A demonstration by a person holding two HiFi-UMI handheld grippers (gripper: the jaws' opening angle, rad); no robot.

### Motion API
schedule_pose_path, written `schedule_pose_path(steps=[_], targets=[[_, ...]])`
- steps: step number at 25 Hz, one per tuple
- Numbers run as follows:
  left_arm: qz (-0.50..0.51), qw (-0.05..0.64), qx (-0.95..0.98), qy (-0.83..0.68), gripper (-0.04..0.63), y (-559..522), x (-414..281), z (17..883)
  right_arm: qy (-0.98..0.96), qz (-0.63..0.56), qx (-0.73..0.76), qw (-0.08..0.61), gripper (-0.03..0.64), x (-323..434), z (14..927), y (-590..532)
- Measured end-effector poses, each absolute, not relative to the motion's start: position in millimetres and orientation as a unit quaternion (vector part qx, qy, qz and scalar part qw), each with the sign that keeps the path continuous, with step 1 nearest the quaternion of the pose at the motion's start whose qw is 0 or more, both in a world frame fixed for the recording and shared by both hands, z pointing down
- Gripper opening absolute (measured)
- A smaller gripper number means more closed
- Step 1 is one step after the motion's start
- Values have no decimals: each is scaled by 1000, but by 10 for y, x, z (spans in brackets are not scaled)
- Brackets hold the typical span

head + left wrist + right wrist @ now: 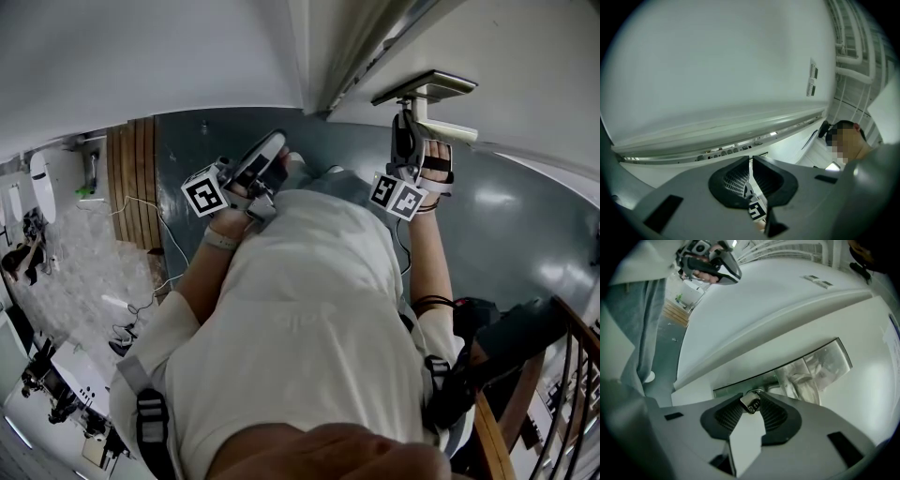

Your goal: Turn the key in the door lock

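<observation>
A small silver key (pixel 751 402) sticks out of the lock just below the chrome handle plate (pixel 813 369) on the white door (pixel 787 301). My right gripper (pixel 750 403) is shut on the key's head, with both ribbed pads touching its sides. In the head view the right gripper (pixel 406 120) reaches up under the door handle (pixel 433 90), and the key is hidden there. My left gripper (pixel 275 142) hangs away from the door on the left. Its jaws (pixel 751 164) are shut with only a thin slit and nothing between them.
The door's edge and frame (pixel 323 56) run between the two grippers. Grey floor (pixel 525 225) lies below, with a wooden strip (pixel 131 178) and cables at the left. A wooden railing (pixel 562 375) stands at the lower right. Another person (pixel 846 140) is at the right of the left gripper view.
</observation>
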State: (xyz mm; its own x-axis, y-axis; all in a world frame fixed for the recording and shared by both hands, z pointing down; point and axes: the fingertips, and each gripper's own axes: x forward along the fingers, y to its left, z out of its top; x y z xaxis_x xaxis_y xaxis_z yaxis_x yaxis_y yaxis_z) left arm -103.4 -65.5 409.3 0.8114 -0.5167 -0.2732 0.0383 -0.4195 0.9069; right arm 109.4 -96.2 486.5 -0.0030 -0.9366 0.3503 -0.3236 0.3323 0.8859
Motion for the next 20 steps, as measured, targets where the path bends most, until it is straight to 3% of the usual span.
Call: schedule_pose_path(steps=[13, 20], targets=[[-271, 527, 790, -156, 11, -593, -1054, 4109, -731, -131, 557, 372, 121, 1121, 4796, -983], [-282, 544, 775, -155, 11, -575, -1041, 4140, -785, 36, 579, 218, 112, 1167, 4818, -986]])
